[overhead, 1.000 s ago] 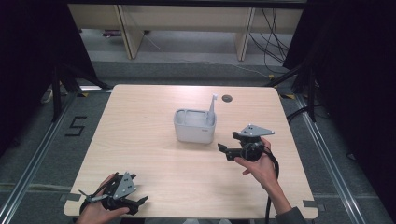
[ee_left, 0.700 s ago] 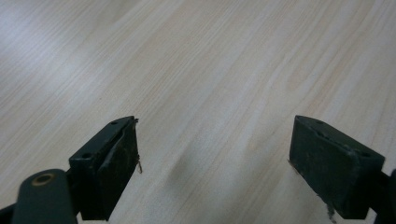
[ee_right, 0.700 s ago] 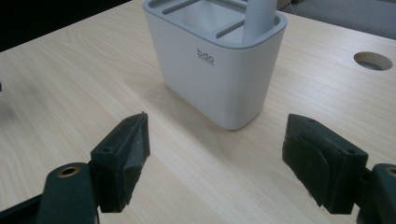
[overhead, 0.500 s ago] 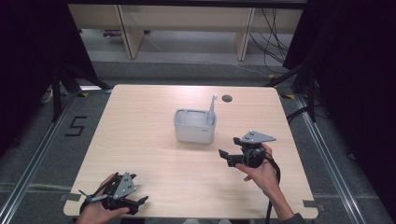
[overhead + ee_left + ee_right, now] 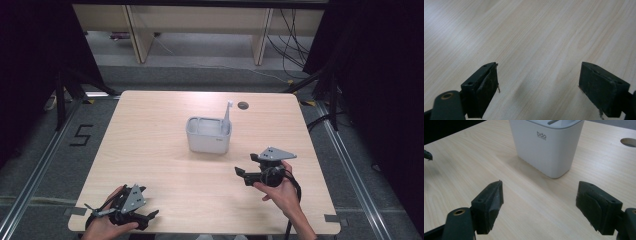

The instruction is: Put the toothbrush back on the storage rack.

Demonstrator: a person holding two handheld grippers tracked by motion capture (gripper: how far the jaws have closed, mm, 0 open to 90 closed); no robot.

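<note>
Both tools (image 5: pixel 241 173) wide open, empty.

I am working in what looks like a lab or test bay. Beyond my fingers (image 5: pixel 123 197) a bare wooden table (image 5: pixel 150 145) stands on grey floor (image 5: pixel 60 165) with metal rails (image 5: pixel 35 175) and a taped "5" (image 5: pixel 80 135). Farther ahead, black curtains (image 5: pixel 30 65) hang on both sides, cables (image 5: pixel 295 35) trail, and plain benches (image 5: pixel 200 20) stand behind.

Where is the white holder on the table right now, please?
In the high view, the white holder stands near the table's middle, up-left of the right gripper, a toothbrush upright inside it.
</note>
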